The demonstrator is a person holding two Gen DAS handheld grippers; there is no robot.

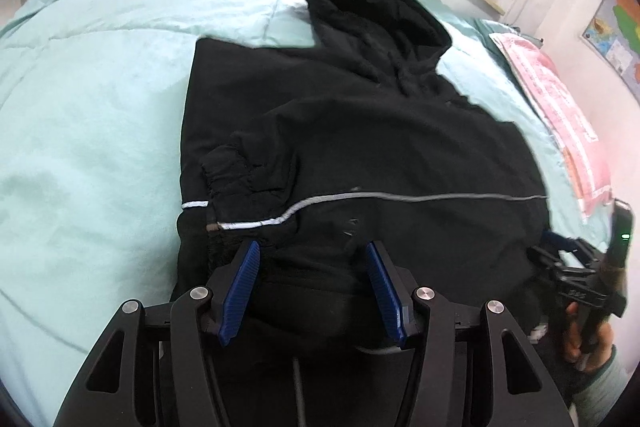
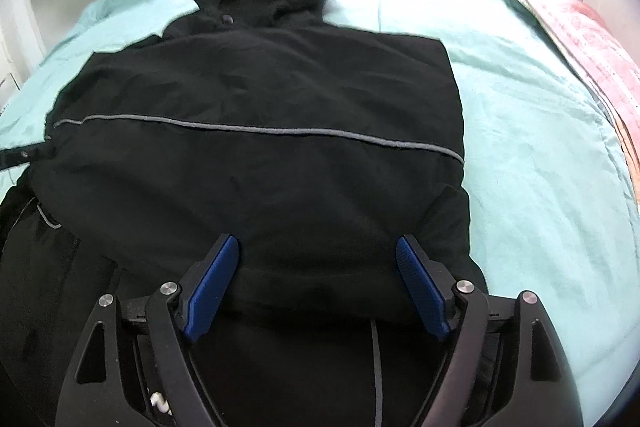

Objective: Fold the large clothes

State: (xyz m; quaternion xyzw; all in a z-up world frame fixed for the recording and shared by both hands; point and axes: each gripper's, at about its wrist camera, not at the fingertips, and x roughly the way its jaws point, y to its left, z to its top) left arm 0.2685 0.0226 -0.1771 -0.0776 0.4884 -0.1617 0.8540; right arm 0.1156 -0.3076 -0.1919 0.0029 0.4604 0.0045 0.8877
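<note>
Lowering both grippers, left gripper point(image 1: 312, 247) and right gripper point(image 2: 318, 241), jaws apart and holding nothing, I reach the black jacket point(image 2: 256, 131) hem just ahead; next, I judge, pinch and fold.

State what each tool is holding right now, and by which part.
Nothing is visibly held. The left tool and right tool both stand open over the near hem of the black jacket on the bed; no pads clamp fabric.

Count from my side: one black hooded jacket point(image 2: 256, 107), one grey reflective stripe point(image 2: 248, 129) across it, one mint quilt point(image 2: 532, 155) underneath, one pink folded cloth point(image 2: 588, 39) at the edge. My two grippers, left point(image 1: 312, 247) and right point(image 2: 316, 247), had two blue pads point(image 2: 210, 291) each.
</note>
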